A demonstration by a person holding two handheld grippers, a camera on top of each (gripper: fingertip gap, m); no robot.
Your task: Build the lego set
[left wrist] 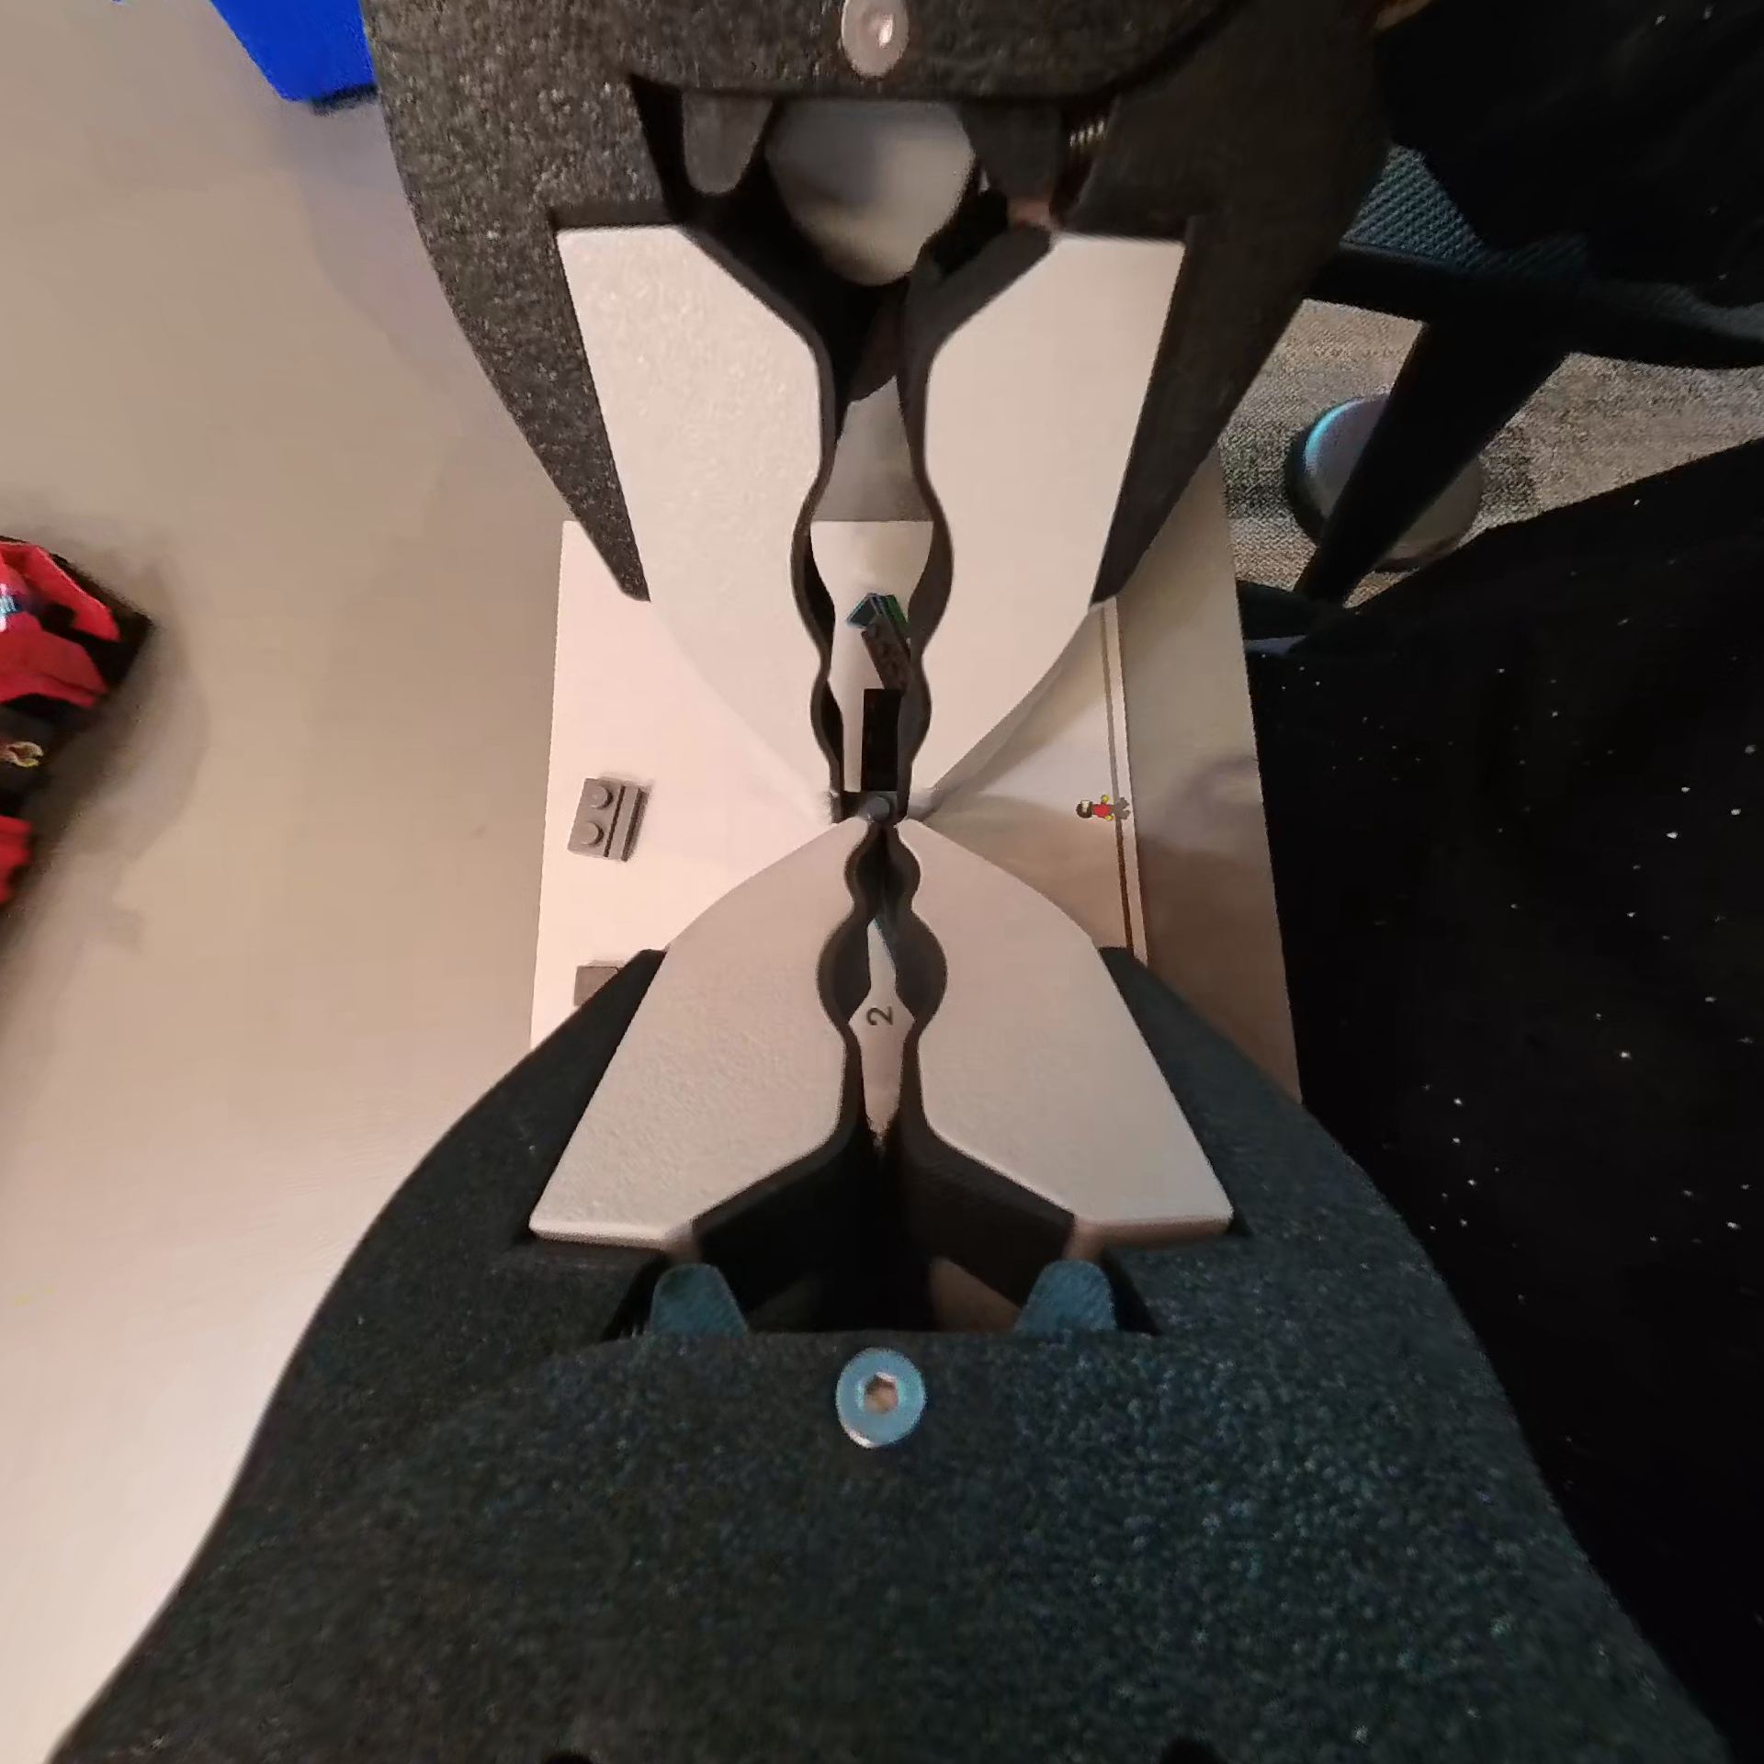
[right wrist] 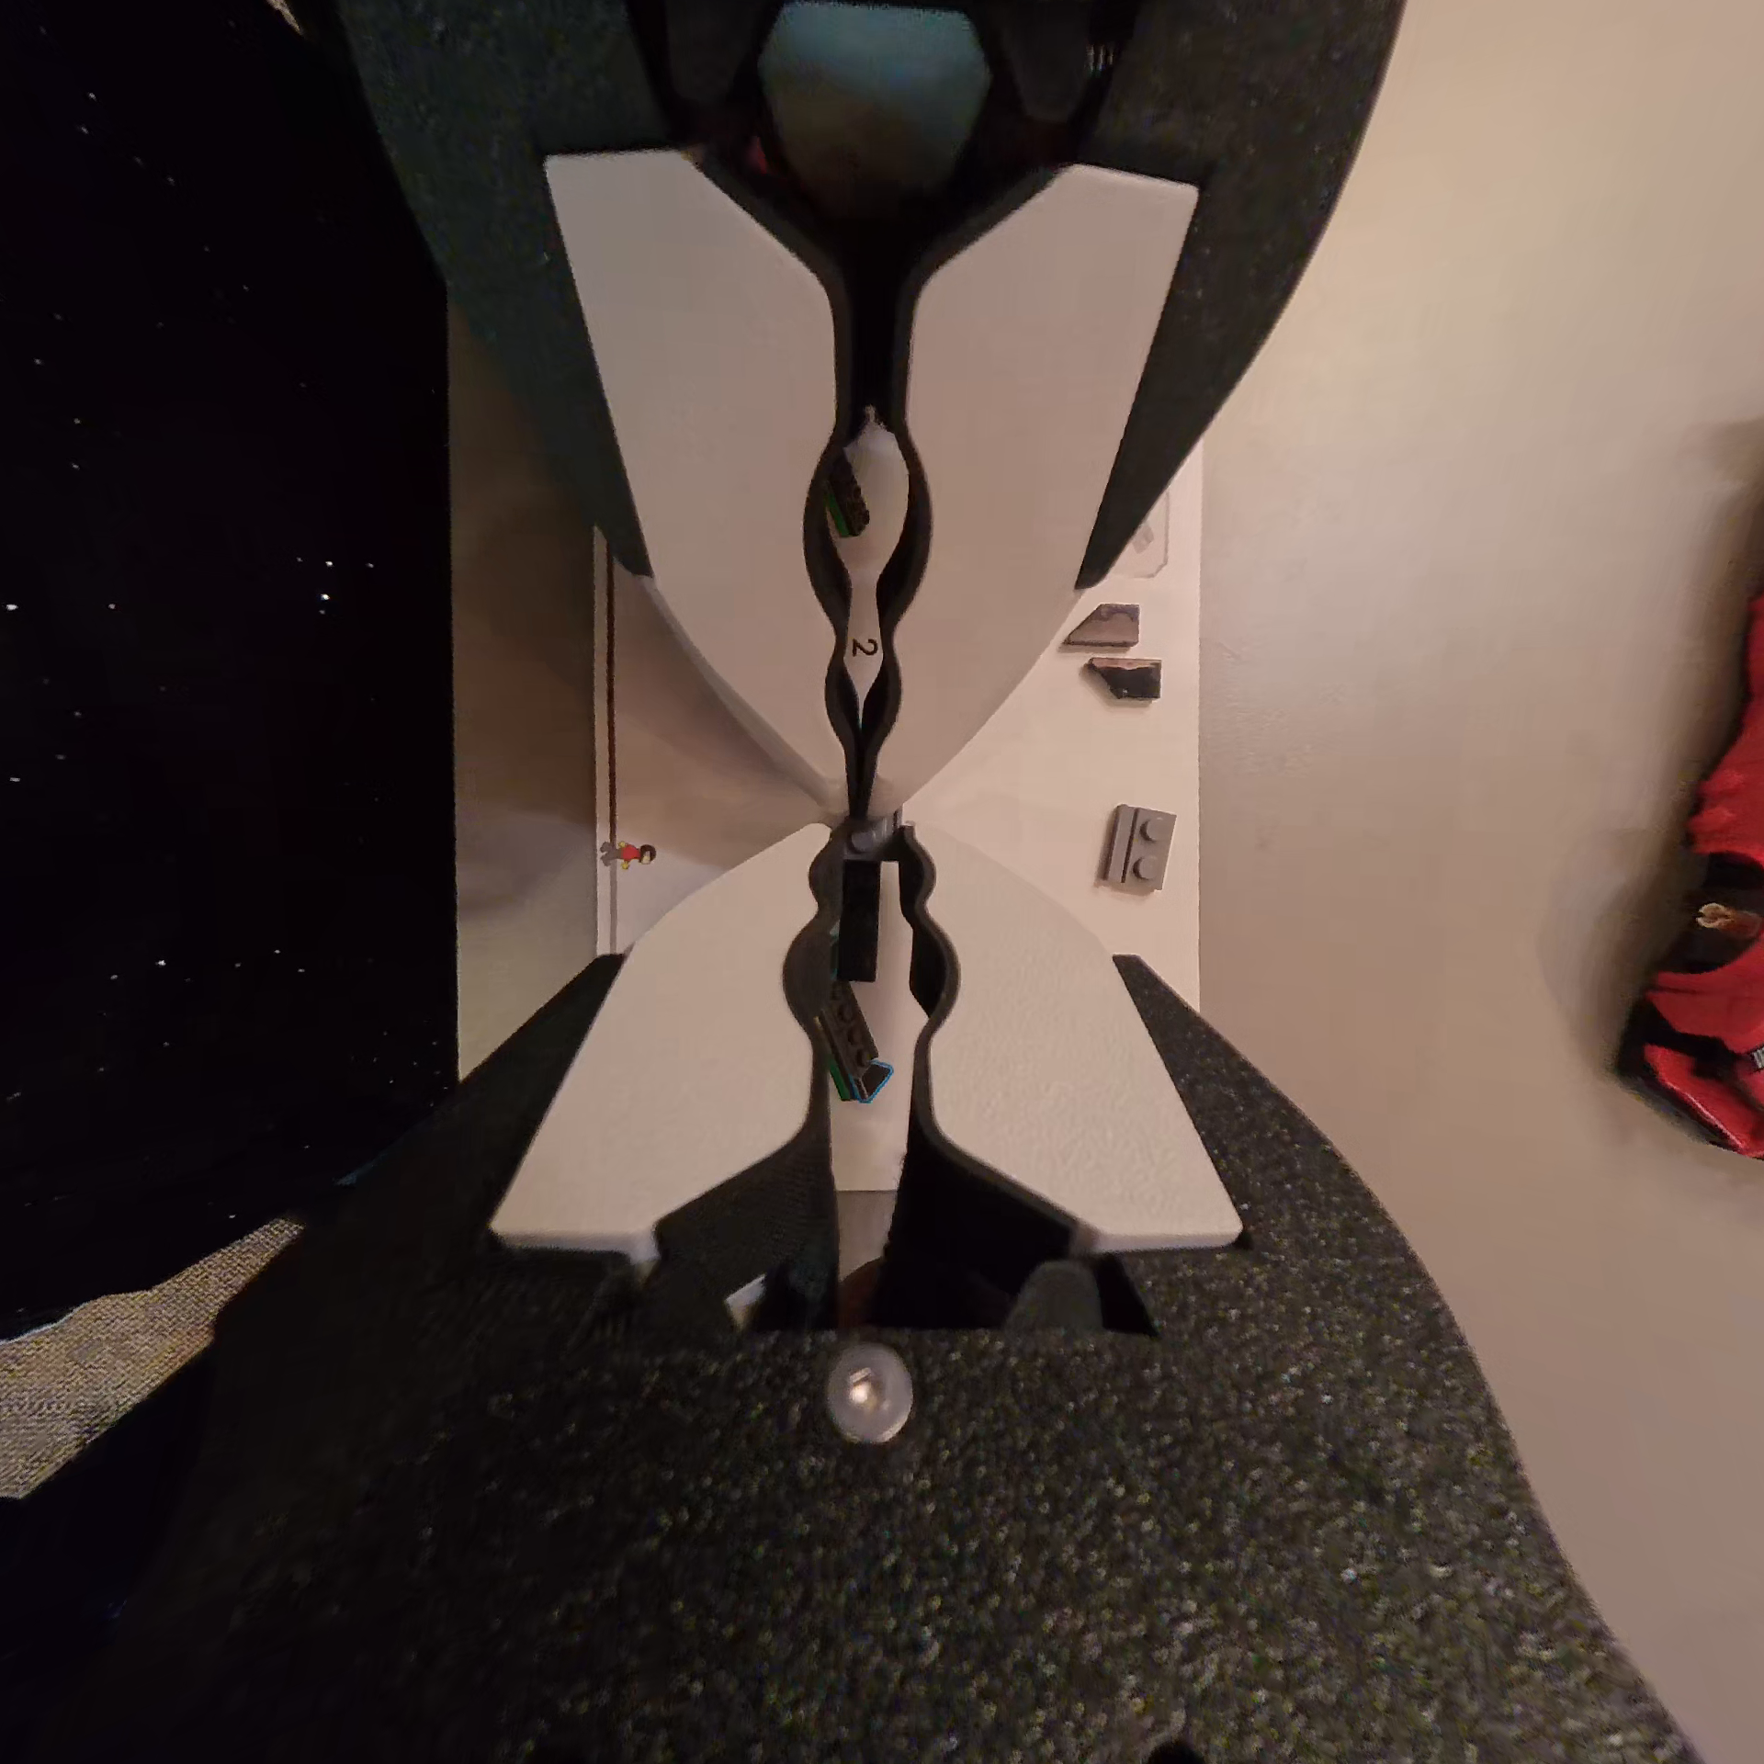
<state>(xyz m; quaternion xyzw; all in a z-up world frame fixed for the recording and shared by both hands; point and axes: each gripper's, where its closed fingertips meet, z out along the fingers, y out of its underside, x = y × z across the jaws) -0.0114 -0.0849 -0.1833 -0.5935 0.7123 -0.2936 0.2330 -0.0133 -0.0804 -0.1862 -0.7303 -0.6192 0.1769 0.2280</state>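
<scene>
Both grippers meet tip to tip above a white instruction booklet (left wrist: pixel 668 725). My right gripper (right wrist: pixel 873 835) is shut on a long black plate (right wrist: pixel 857 921), which lies lengthwise between its fingers. It comes in from the top of the left wrist view (left wrist: pixel 876 797), where the plate (left wrist: pixel 879 740) also shows. My left gripper (left wrist: pixel 874 840) is shut, its tips on a small grey piece (left wrist: pixel 876 809) at the end of the black plate. That grey piece (right wrist: pixel 871 842) and the left gripper (right wrist: pixel 864 792) also show in the right wrist view.
A grey two-stud plate (left wrist: pixel 608 816) (right wrist: pixel 1141 848) and two dark wedge pieces (right wrist: pixel 1124 678) lie on the booklet. A red and black pile (left wrist: pixel 48 668) (right wrist: pixel 1718 955) sits on the table beside it. A blue bin (left wrist: pixel 305 48) stands far off. Dark speckled fabric (left wrist: pixel 1527 955) and a chair base (left wrist: pixel 1384 477) lie past the table edge. Left and right tips are no more than a few centimetres apart.
</scene>
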